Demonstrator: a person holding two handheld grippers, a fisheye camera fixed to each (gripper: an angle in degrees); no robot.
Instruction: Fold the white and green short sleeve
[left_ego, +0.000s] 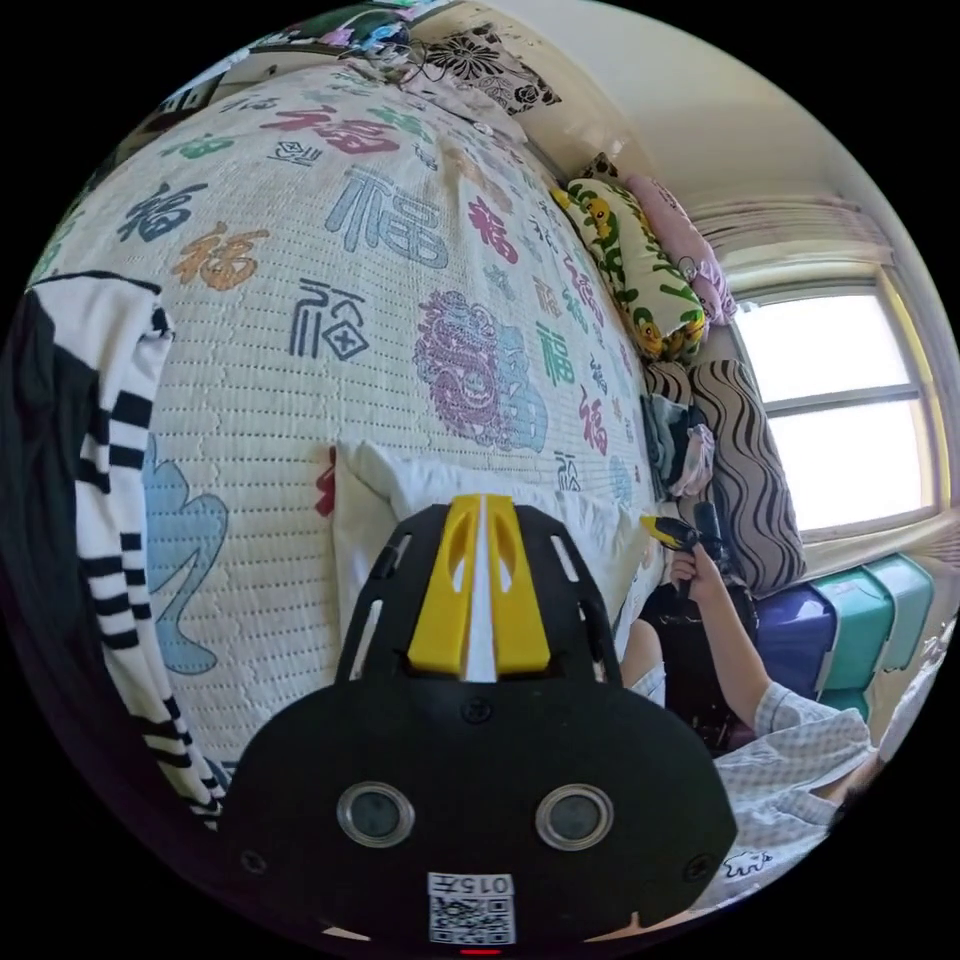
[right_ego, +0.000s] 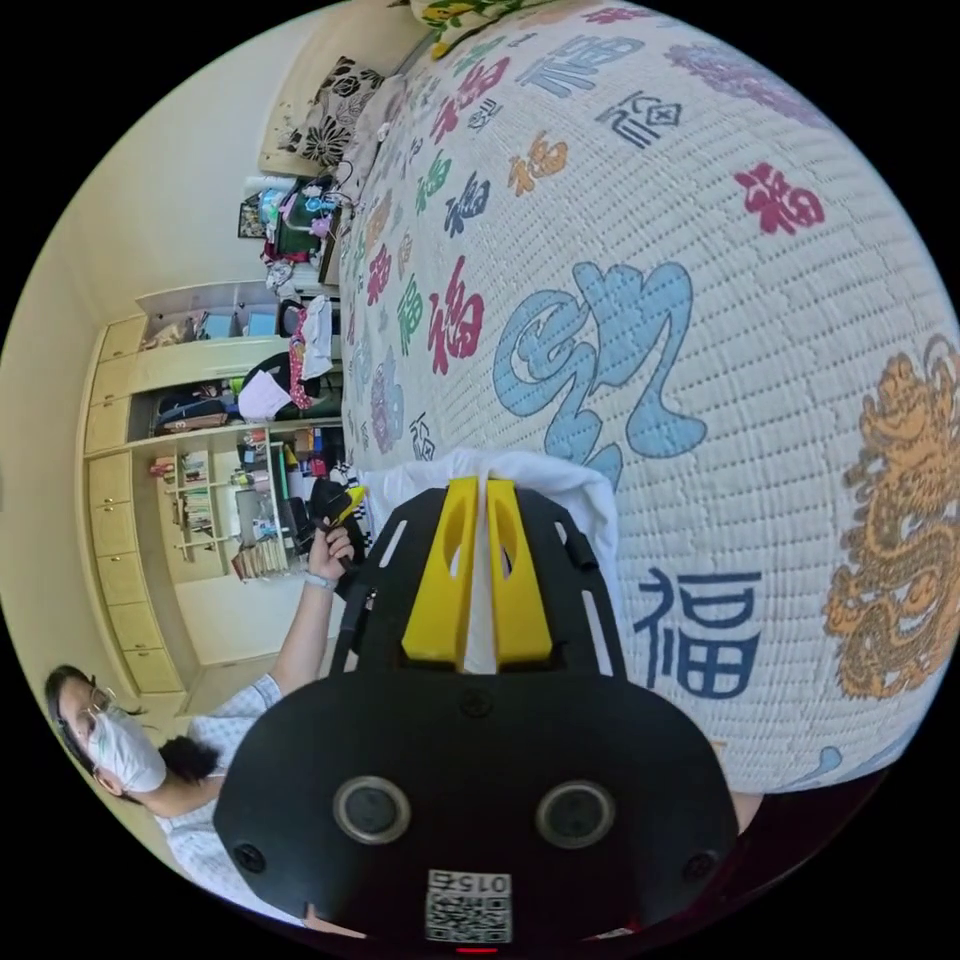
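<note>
Left gripper view: my left gripper (left_ego: 481, 520) pinches the shirt (left_ego: 380, 490), white cloth between its jaws, the edge running off toward the right gripper (left_ego: 668, 532). Right gripper view: my right gripper (right_ego: 478, 505) pinches the shirt (right_ego: 560, 480) too, over the bed (right_ego: 800, 330); left gripper (right_ego: 345, 500) beside it.

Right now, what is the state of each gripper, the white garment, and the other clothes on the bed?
Left gripper: shut on white garment.
Right gripper: shut on white garment.
White garment: pinched at two places, resting on bed cover.
Striped garment: crumpled at the bed's edge, untouched.
Folded clothes: stacked by the pillows.
</note>
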